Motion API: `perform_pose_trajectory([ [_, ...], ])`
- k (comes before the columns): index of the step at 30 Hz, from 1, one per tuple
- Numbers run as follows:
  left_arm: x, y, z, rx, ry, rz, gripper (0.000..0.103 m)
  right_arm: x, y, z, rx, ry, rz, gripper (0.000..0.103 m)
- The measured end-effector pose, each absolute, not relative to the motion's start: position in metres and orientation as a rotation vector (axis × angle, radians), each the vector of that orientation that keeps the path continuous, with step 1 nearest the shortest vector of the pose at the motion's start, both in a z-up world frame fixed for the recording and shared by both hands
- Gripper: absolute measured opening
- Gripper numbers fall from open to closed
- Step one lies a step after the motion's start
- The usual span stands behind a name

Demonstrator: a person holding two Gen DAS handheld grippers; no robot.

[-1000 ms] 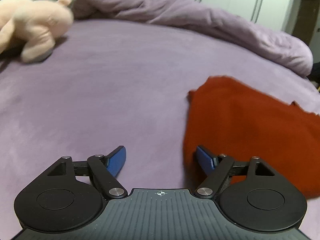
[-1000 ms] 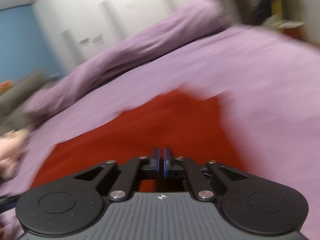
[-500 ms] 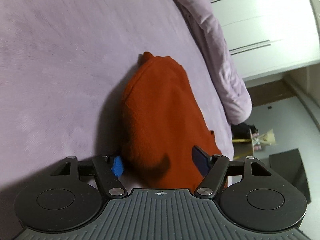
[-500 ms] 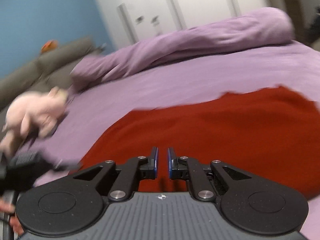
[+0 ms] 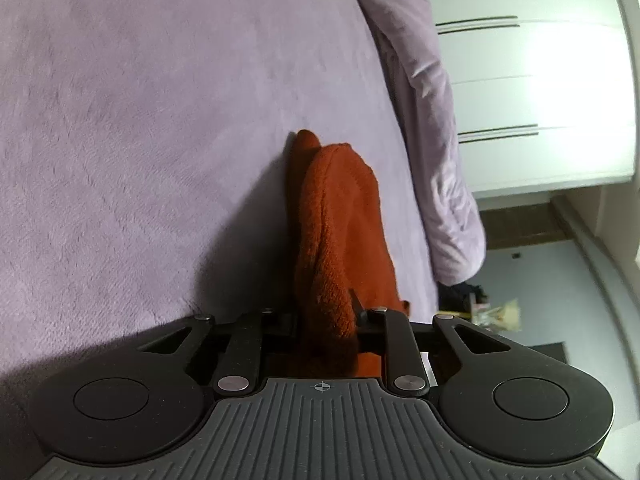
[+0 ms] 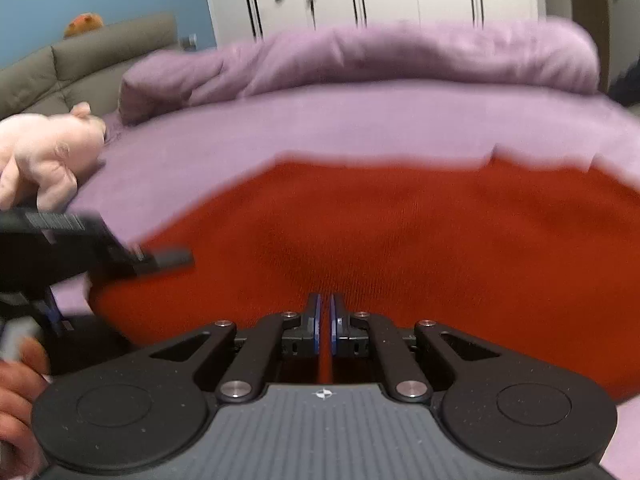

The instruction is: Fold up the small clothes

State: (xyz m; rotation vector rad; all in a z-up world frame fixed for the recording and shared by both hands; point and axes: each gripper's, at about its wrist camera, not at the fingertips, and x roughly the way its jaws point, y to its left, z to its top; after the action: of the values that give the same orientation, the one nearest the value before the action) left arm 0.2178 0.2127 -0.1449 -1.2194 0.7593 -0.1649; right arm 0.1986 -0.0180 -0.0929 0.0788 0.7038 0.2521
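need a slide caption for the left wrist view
Left claw shut on a bunched red garment over the purple bed.

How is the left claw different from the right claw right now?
The left claw is tipped sideways with a thick bunch of the red cloth between its fingers; the right claw is level and pinches only a thin edge. The left claw's fingers stand farther apart than the right claw's, which nearly touch. Both grip the same red cloth on the purple bed.

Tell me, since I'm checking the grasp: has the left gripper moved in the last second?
Yes. The left gripper rolled sideways, so the wardrobe shifted from the top to the right, and it closed on the red garment.
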Motion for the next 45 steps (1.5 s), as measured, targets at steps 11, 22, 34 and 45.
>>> perform_pose_trajectory([
  [11, 0.216, 0.183, -0.091, -0.902, 0.745, -0.140, 0.022, 0.199, -0.035, -0.081, 0.096, 0.768, 0.323, 0.005],
  [22, 0.227, 0.043, -0.010, -0.309, 0.697, -0.346, 0.022, 0.167, -0.147, -0.047, 0.329, 0.605, 0.171, 0.005],
  [34, 0.233, -0.023, -0.054, -0.274, 0.818, -0.420, 0.048, 0.162, -0.207, -0.062, 0.409, 0.669, 0.117, 0.006],
  [45, 0.179, 0.028, -0.032, -0.304, 0.769, -0.368, 0.071, 0.179, -0.214, -0.052, 0.616, 0.690, 0.232, 0.043],
])
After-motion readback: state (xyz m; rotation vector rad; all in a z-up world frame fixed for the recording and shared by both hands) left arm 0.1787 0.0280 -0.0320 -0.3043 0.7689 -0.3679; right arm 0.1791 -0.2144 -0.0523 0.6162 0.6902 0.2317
